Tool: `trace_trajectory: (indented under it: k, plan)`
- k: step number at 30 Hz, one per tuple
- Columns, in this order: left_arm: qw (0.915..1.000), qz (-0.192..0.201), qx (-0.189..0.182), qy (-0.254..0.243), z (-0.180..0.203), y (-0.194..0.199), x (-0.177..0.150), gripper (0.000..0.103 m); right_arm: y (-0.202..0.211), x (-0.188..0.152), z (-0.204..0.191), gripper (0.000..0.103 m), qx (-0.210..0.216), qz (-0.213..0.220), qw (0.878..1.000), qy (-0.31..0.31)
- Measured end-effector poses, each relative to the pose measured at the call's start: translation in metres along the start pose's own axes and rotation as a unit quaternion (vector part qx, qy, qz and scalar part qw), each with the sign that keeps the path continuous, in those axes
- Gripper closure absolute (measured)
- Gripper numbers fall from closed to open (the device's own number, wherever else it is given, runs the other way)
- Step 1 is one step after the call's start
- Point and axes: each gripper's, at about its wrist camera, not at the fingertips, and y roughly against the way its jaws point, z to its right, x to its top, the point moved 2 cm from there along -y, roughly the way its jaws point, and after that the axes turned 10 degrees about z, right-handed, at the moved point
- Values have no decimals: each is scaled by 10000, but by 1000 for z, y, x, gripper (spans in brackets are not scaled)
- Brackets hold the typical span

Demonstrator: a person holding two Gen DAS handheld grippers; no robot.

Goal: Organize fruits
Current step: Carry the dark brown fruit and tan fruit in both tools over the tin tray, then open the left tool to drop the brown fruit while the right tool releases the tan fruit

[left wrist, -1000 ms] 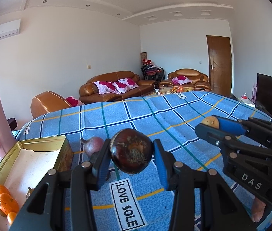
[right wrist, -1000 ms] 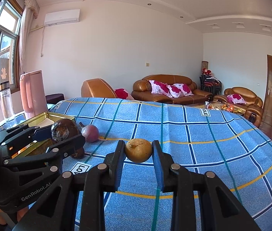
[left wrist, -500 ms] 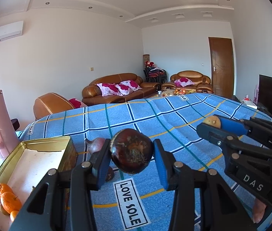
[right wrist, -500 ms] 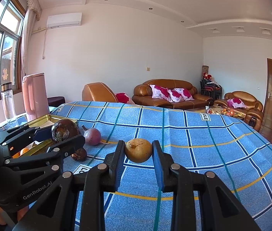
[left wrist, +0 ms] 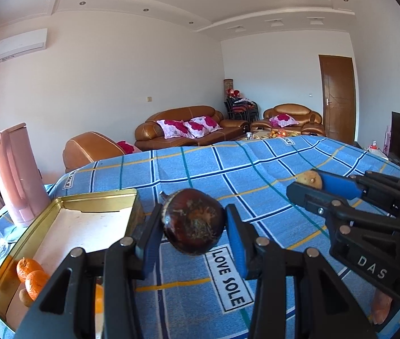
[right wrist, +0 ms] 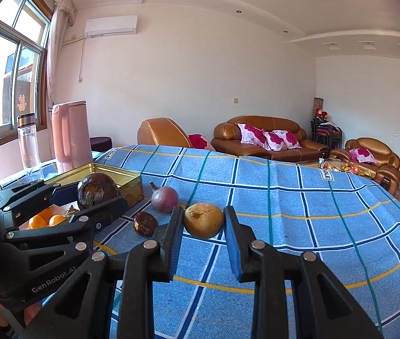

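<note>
I hold the left tool clamped on a dark brown fruit, both blue pads pressed against its sides. The fruit hangs clear of the table, just beside the gold tin. I judge this height is kept so the fruit can pass over the tin's rim.

I hold the right tool clamped on a yellow-brown fruit, also lifted off the blue checked cloth. The two tools are side by side, the left one nearer the tin.

The tin is open. Several oranges lie at its near end; the rest of its floor is bare, so I judge that space remains for both held fruits.

Two fruits remain on the cloth: a purple fruit with a stem and a small dark fruit, both between the tin and the right tool.

Obstacles:
- The tin wall stands between the left tool and the drop zone.
- A pink kettle and a clear bottle stand behind the tin, near its far end.
- The left tool lies in the right tool's path to the tin.
</note>
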Motion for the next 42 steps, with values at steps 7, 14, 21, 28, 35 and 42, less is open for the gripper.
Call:
trace_trajectory:
  k: [7,14,21,28,35,42]
  plan:
    - [9996,-83,236,113,-31,10,-6,58,-10,1,-33,73,430,-101,9990,-5]
    - [9986,-151,438,235,-58,16,-11,58,-19,2,-66,73,795,-173,9967,39]
    - [9972,-197,603,390,-86,24,-17,58,-26,4,-96,73,1082,-221,9938,143]
    - [9948,-263,817,547,-115,31,-23,58,-32,5,-123,73,1359,-286,9900,250]
    - [9912,-345,1080,680,-145,43,-31,59,-39,5,-151,73,1664,-339,9850,316]
    - [9866,-589,1199,936,-174,49,-43,59,-46,-2,-176,73,1964,-494,9781,482]
